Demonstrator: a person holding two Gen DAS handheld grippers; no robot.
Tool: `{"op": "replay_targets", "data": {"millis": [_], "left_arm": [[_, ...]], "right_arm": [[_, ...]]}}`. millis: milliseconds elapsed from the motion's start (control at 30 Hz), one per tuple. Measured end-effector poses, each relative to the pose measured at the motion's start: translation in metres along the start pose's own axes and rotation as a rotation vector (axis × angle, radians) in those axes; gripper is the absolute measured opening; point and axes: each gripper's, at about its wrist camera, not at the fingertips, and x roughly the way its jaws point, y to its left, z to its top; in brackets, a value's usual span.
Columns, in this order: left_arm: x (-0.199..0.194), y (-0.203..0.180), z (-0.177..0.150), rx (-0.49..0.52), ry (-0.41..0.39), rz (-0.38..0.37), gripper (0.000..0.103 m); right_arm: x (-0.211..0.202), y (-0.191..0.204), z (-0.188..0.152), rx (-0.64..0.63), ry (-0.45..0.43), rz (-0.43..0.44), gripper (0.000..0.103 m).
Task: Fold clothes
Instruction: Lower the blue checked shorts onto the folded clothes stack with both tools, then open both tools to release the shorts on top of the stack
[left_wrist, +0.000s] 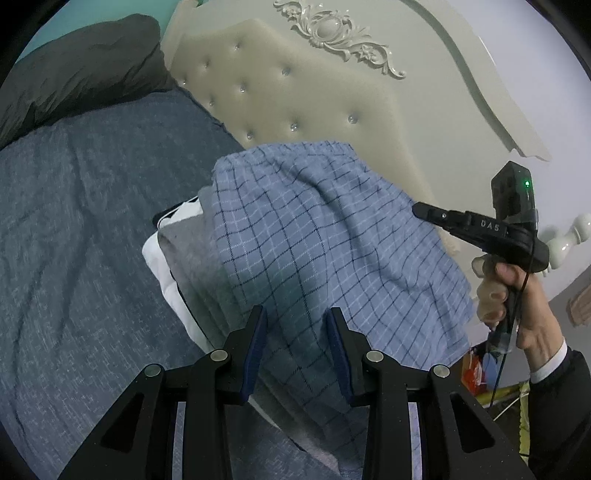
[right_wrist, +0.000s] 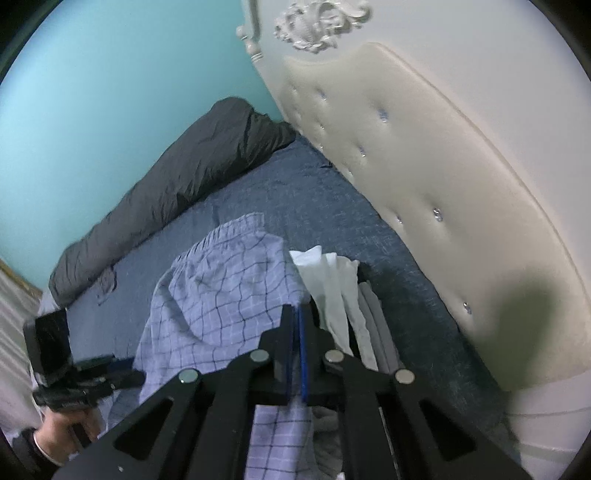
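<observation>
Blue plaid shorts (left_wrist: 314, 240) (right_wrist: 221, 302) lie draped over a stack of folded clothes, where a grey piece (left_wrist: 192, 258) (right_wrist: 373, 314) and a white one (left_wrist: 159, 258) (right_wrist: 332, 288) stick out. My left gripper (left_wrist: 295, 315) (right_wrist: 136, 371) stands partly open over the near edge of the shorts. The plaid runs flat and unpinched between its blue pads. My right gripper (right_wrist: 297, 306) (left_wrist: 415, 210) is shut, and its tip sits at the shorts' far right edge, beside the white piece. No cloth shows between its jaws.
The stack rests on a blue-grey bedsheet (left_wrist: 92, 221) close to a cream tufted headboard (left_wrist: 295, 92) (right_wrist: 424, 166). A dark rolled duvet (left_wrist: 74, 66) (right_wrist: 184, 170) lies along the far side by a turquoise wall. A person's hand (left_wrist: 517, 295) grips the right tool. Clutter (left_wrist: 476, 365) sits beside the bed.
</observation>
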Motion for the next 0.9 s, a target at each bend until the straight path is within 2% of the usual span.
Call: {"op": "replay_targets", "data": {"millis": [367, 533, 567, 633, 833, 900], "left_arm": [[-0.004, 0.001, -0.006, -0.003, 0.007, 0.011, 0.036], [-0.016, 0.001, -0.007, -0.013, -0.014, 0.009, 0.036], [-0.020, -0.002, -0.007, -0.006, -0.021, 0.006, 0.036], [-0.030, -0.009, -0.007, 0.010, -0.034, -0.004, 0.036], [-0.048, -0.032, -0.018, 0.059, -0.047, -0.035, 0.037], [-0.049, -0.037, -0.024, 0.064, -0.039, -0.043, 0.037]], "right_arm": [[-0.004, -0.018, -0.003, 0.092, -0.010, 0.026, 0.002], [-0.014, -0.023, -0.009, 0.140, 0.000, 0.087, 0.006], [-0.018, -0.023, -0.011, 0.139, -0.005, 0.089, 0.008], [-0.029, -0.024, -0.017, 0.141, -0.021, 0.104, 0.031], [-0.051, -0.023, -0.050, 0.126, -0.006, 0.171, 0.033], [-0.052, -0.022, -0.061, 0.123, 0.005, 0.168, 0.032]]}}
